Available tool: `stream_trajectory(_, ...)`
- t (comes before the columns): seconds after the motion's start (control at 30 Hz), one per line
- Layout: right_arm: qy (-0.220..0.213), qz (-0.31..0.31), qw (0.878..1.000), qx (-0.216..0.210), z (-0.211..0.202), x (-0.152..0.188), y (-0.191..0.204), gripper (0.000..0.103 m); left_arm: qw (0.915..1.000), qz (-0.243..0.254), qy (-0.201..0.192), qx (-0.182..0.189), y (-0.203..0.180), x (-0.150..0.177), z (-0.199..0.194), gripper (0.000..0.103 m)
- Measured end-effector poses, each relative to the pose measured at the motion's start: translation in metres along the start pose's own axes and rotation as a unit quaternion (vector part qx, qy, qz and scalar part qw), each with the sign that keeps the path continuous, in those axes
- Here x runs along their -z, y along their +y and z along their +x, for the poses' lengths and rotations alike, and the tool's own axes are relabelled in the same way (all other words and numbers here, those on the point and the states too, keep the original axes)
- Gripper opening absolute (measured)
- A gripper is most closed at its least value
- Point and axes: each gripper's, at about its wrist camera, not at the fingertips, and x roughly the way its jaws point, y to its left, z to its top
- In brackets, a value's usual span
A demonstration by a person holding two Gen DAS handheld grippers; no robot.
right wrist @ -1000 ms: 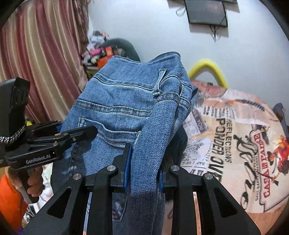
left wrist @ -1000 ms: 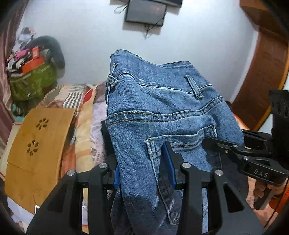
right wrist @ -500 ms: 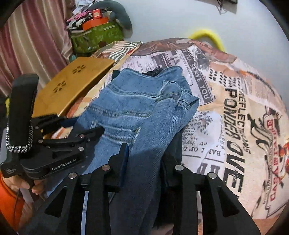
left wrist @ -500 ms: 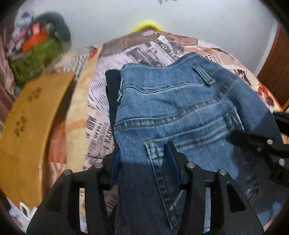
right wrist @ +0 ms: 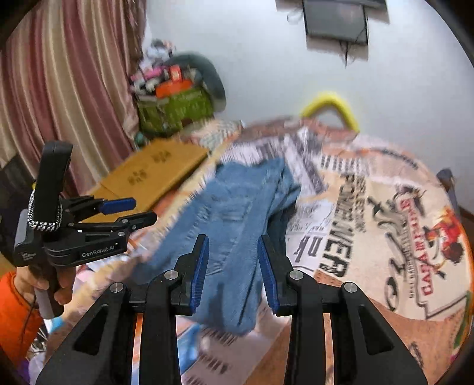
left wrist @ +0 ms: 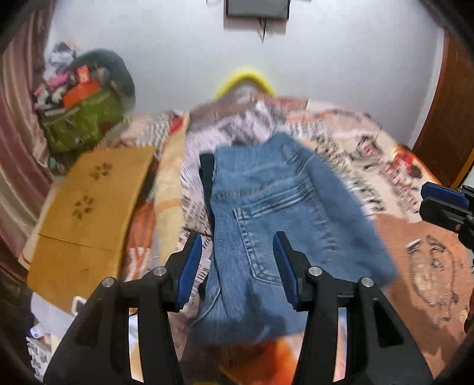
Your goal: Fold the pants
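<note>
On my left wrist feed the folded blue jeans lie on the newspaper-print bedspread, back pocket up, with a dark garment showing at their left edge. The left gripper hangs over their near end with its blue pads spread and clear of the denim. At the right edge of that feed I catch only the tip of the right gripper. The right wrist feed gives me the left gripper from the side, jaws parted, gripped by a hand beside an orange sleeve. The right gripper's own jaws stand apart above the jeans, pinching nothing. This feed alone shows the striped curtain; both show the wooden lap desk and the wall-mounted screen.
</note>
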Motion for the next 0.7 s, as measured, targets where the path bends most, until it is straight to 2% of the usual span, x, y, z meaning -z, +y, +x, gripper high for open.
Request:
stream_trajectory(0.13,-0.067,-0.009,0.998,-0.005,-0.066,-0.005,0.023,0.031,0.9983,-0.007,-0.058,0.006,-0.009,-0.001,-0.079,0.052)
stream_trajectory(0.23,-0.12,-0.022,0.992,-0.004,-0.115,-0.002,0.043,0.031,0.9937,-0.004,-0.112,0.009,-0.018,0.006,-0.143,0.052)
stream_trajectory(0.43,-0.2,-0.029,0.979,-0.008,-0.19,0.018,0.083,0.031,0.9788,0.007,-0.204,0.013,-0.038,0.039,-0.252,0.055)
stream_trajectory(0.57,-0.246,-0.04,0.968,0.01,-0.225,0.038,0.114,0.032,0.9671,0.007,-0.254,0.012,-0.048,0.068,-0.308,0.065)
stream_trajectory(0.63,-0.256,-0.039,0.966,0.018,-0.234,0.046,0.122,0.042,0.9614,0.012,-0.275,0.008,-0.054,0.082,-0.329,0.068)
stream_trajectory(0.7,-0.26,-0.031,0.965,0.029,-0.238,0.052,0.127,0.047,0.9564,0.012,-0.292,-0.001,-0.059,0.095,-0.347,0.085)
